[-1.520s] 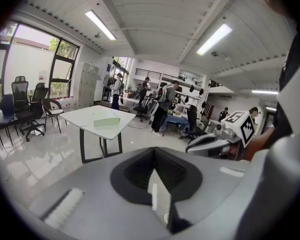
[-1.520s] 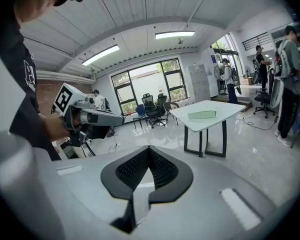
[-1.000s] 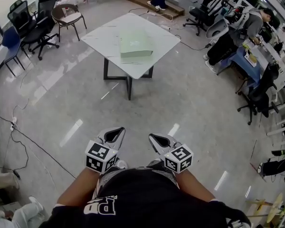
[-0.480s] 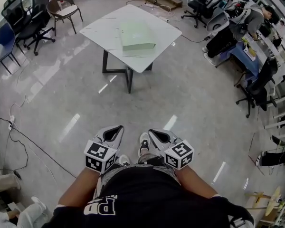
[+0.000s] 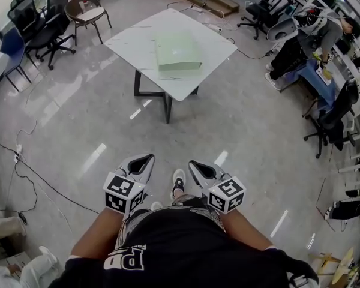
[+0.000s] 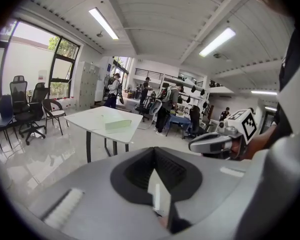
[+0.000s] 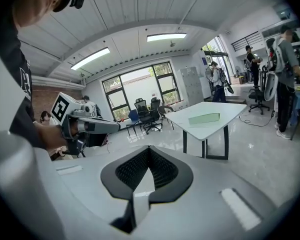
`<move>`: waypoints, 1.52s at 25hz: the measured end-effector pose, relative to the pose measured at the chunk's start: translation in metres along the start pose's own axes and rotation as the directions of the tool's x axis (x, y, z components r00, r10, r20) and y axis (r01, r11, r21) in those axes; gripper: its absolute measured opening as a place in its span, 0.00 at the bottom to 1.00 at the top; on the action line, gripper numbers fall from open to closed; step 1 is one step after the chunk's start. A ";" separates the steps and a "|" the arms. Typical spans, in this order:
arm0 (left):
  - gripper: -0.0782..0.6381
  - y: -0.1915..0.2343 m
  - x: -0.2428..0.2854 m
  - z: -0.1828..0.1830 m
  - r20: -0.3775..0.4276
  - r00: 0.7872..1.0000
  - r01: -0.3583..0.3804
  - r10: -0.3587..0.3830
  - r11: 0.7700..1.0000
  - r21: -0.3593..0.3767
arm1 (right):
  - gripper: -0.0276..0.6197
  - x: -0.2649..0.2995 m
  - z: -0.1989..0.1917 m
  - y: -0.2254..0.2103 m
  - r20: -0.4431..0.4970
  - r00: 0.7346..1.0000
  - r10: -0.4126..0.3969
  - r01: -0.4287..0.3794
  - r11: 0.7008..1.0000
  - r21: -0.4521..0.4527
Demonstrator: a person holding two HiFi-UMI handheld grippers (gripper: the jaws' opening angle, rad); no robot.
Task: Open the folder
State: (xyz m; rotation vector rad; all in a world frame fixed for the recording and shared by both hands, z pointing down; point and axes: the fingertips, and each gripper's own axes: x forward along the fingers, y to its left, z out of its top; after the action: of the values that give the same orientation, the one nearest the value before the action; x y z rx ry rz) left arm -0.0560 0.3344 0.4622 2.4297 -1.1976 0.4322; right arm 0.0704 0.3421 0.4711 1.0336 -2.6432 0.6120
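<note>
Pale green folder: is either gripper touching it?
Apart. Head view: left gripper and right gripper hang by the person's waist, far from the pale green folder.

A white square table [image 5: 138, 44] on a dark crossed base carries one pale green folder [image 5: 177, 51].

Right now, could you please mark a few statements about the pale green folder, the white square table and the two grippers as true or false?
1. The pale green folder lies closed on the white square table. True.
2. The left gripper is clamped on the folder. False: it is held near the person's waist, far from the table, with its jaws together on nothing.
3. The right gripper holds nothing. True.
4. Other things lie on the table beside the folder. False: the folder is the only thing on it.
</note>
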 end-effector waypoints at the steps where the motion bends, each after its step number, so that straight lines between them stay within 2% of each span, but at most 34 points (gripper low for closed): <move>1: 0.18 0.002 0.006 0.006 0.004 1.000 -0.003 0.003 1.000 0.004 | 0.04 0.004 0.007 -0.007 0.008 1.000 0.004 -0.004 1.000 -0.002; 6: 0.18 0.010 0.037 0.036 0.012 1.000 -0.019 0.019 1.000 0.017 | 0.03 0.021 0.040 -0.042 0.032 0.999 0.025 -0.024 0.999 -0.032; 14: 0.18 0.025 0.090 0.073 0.019 0.998 -0.067 0.067 0.998 -0.003 | 0.03 0.041 0.078 -0.101 0.030 0.997 0.067 -0.065 0.997 -0.051; 24: 0.18 0.026 0.149 0.098 0.015 0.993 -0.114 0.115 0.993 -0.015 | 0.03 0.054 0.097 -0.167 0.022 0.993 0.112 -0.110 0.992 -0.056; 38: 0.18 0.030 0.174 0.103 -0.016 0.991 -0.135 0.135 0.991 -0.020 | 0.03 0.067 0.097 -0.190 0.000 0.989 0.150 -0.150 0.988 -0.039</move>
State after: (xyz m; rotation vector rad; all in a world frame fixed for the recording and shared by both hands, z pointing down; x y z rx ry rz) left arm 0.0322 0.1496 0.4544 2.3328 -1.3585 0.4734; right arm 0.1466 0.1319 0.4651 0.8307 -2.7417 0.5872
